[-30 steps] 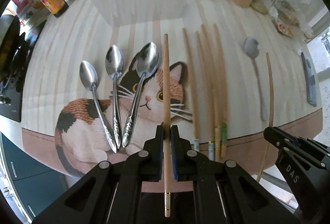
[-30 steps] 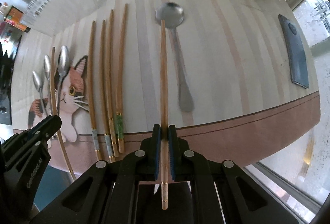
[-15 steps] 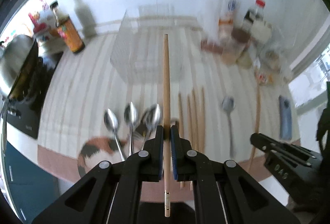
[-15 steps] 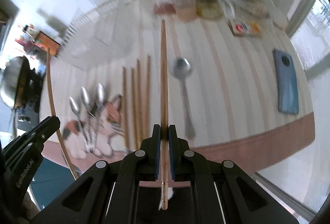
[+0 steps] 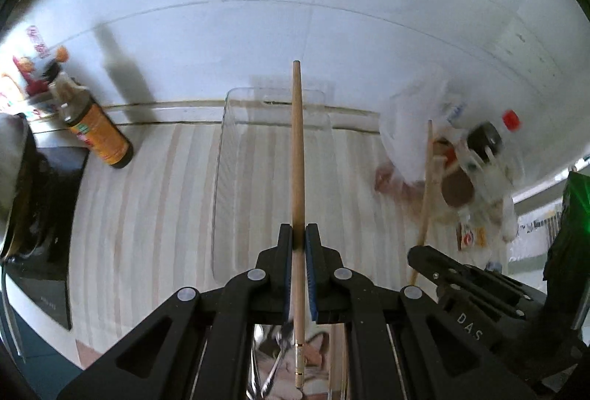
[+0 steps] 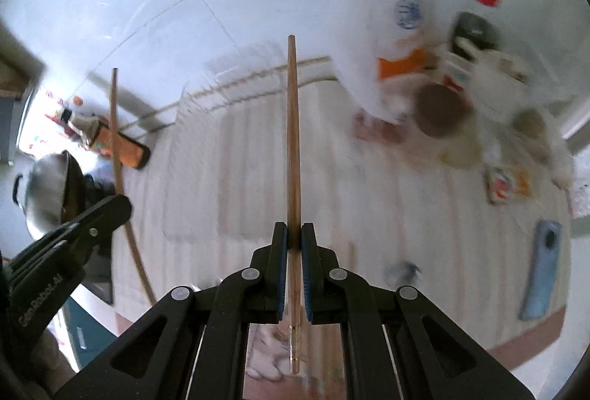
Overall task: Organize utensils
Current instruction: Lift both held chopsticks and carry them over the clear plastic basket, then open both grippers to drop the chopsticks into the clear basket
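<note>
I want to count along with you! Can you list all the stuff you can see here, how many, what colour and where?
chopstick: 2, light wood, one clamped in each gripper; the other
clear bin: 1, see-through, middle of the counter by the wall
sauce bottle: 1, brown with an orange label, far left
pot: 1, silver, left edge
jars and bags: blurred, cannot count, far right
phone: 1, blue, right edge
counter: 1, pale stripes
left gripper: 1, black, shut on a chopstick
right gripper: 1, black, shut on a chopstick

Bright daylight, wall glare, motion-blurred fisheye edges.
</note>
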`<state>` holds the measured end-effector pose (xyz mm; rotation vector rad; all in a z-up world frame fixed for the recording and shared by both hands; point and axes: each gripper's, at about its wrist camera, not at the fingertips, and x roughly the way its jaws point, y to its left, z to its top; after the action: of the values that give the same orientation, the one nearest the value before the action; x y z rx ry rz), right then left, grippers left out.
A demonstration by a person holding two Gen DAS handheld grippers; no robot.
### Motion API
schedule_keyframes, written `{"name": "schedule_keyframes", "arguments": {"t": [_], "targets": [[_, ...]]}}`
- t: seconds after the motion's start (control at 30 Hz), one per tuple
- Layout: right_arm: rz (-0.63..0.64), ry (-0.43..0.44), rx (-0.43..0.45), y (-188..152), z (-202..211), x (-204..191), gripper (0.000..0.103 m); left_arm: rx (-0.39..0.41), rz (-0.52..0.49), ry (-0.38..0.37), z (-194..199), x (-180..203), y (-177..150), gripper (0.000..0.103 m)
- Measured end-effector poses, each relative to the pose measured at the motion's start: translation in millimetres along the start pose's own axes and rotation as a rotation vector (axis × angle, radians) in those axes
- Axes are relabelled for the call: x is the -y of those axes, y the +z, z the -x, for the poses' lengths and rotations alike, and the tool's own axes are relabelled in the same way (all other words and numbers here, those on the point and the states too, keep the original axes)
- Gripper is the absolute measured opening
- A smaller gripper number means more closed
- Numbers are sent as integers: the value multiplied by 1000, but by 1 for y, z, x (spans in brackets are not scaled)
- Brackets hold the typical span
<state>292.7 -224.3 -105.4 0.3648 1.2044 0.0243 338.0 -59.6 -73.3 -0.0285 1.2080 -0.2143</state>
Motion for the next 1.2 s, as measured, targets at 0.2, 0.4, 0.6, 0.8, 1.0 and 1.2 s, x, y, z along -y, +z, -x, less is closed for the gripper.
{"name": "schedule_keyframes", "arguments": {"t": [0.2, 0.4, 0.6, 0.8, 1.0, 1.2], "targets": [[-17, 19, -45, 63, -51, -26, 8, -83, 29, -17, -45, -27, 46, 4], [3, 2, -92, 94, -97, -47, 8, -186, 36, -52, -90, -46, 63, 5], [43, -9, -182, 99, -131, -56, 13, -202, 54, -29, -98, -63, 64, 8], [31, -48, -155, 93, -122, -43, 39, -80, 48, 120, -72, -74, 49, 57], [31, -127, -63, 61, -76, -22, 58, 86, 60, 202, -33, -72, 13, 102], [24, -153, 21, 9, -40, 12, 69, 103, 49, 280, -22, -50, -30, 103]]}}
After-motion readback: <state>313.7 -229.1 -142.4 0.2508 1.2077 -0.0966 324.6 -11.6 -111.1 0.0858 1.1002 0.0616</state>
